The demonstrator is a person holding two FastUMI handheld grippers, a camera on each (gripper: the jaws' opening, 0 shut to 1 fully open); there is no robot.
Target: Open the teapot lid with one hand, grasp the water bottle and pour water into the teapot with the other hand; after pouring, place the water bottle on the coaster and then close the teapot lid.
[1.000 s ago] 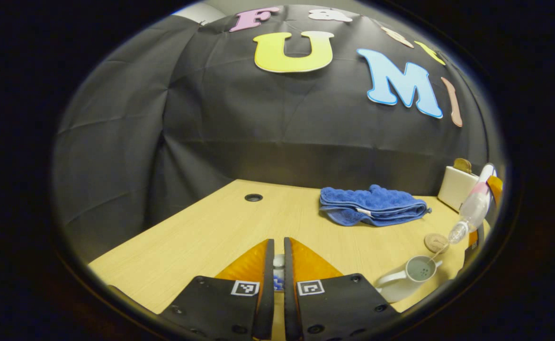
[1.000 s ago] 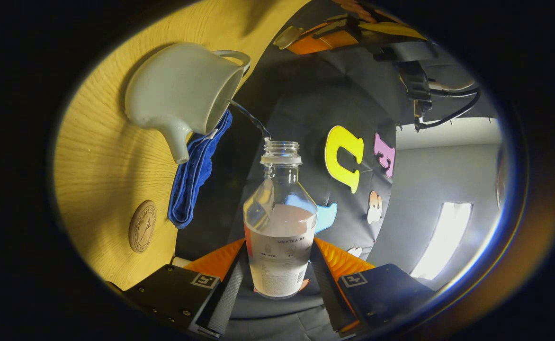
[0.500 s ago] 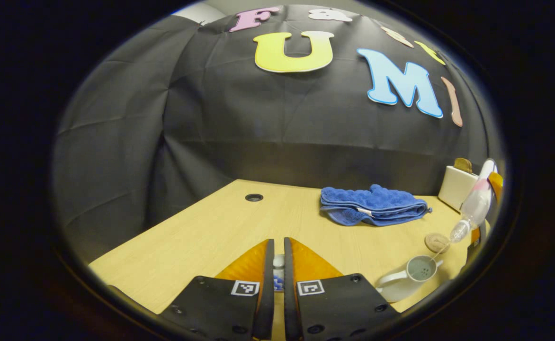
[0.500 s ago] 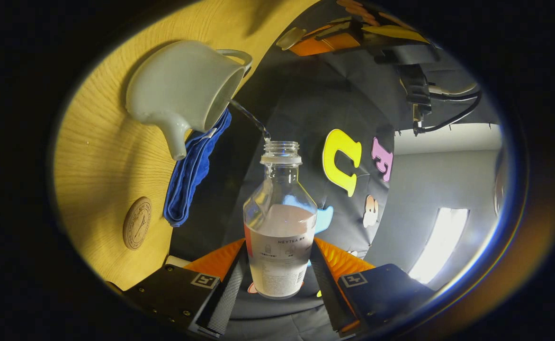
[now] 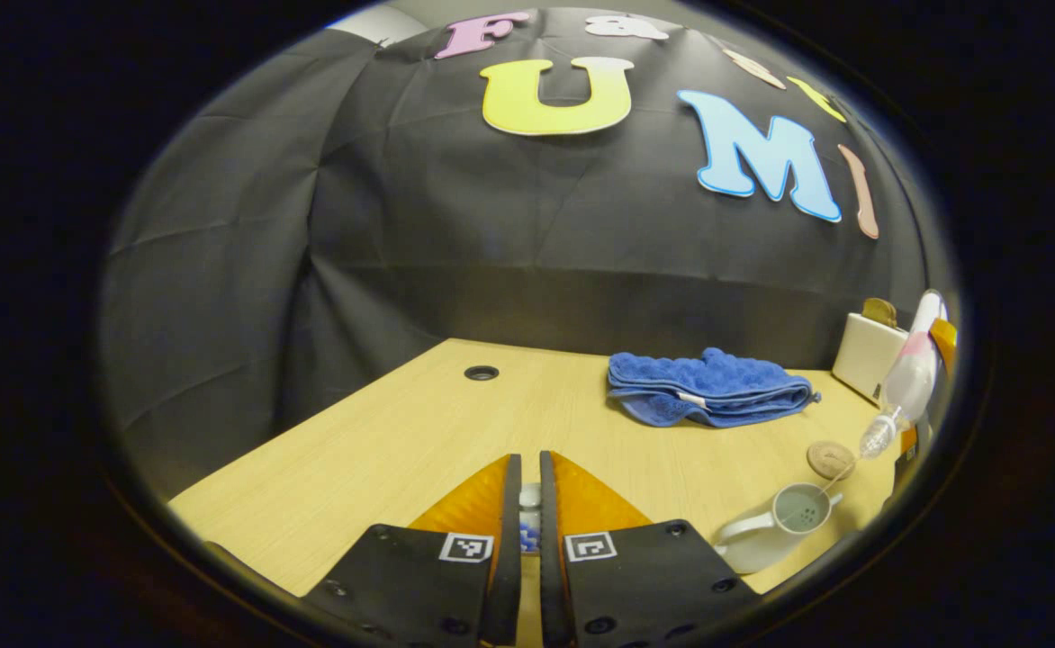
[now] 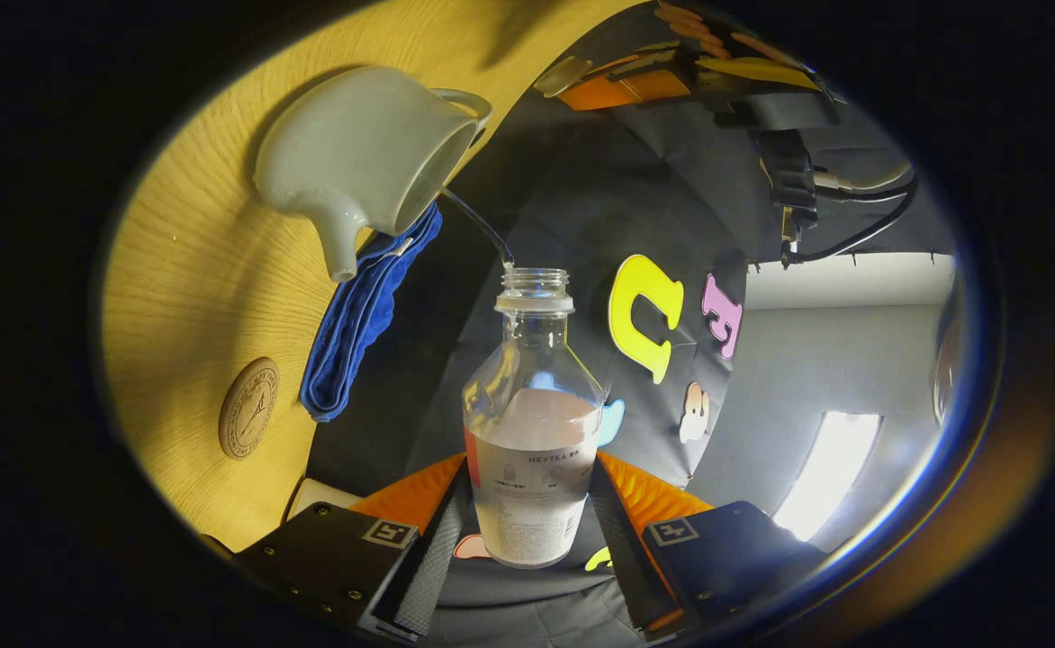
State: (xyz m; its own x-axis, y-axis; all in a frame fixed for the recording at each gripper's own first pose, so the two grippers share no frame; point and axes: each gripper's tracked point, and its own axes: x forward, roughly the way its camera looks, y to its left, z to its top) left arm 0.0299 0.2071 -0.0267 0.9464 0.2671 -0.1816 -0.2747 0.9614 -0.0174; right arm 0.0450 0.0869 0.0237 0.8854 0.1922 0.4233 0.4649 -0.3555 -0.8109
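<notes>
A thin stream of water runs from the mouth of the tilted clear water bottle (image 6: 532, 423) into the open white teapot (image 6: 365, 162). My right gripper (image 6: 532, 468) is shut on the bottle's labelled lower body. In the left gripper view the teapot (image 5: 775, 535) stands lidless at the lower right, with the bottle (image 5: 906, 387) slanted above it. My left gripper (image 5: 529, 463) is shut on the teapot lid (image 5: 529, 499), whose small white knob peeks between the fingers. The round wooden coaster (image 5: 829, 459) lies bare on the table just behind the teapot; the right gripper view has the coaster (image 6: 248, 408) too.
A folded blue towel (image 5: 707, 387) lies at the back of the wooden table (image 5: 383, 450), with a white box (image 5: 870, 355) to its right. A cable hole (image 5: 482, 373) sits at the back left. The towel (image 6: 361, 315) lies close behind the teapot.
The bottle has drifted slightly up and away from the teapot while still pouring, and the stream looks thinner. The left gripper and the lid have stayed put.
</notes>
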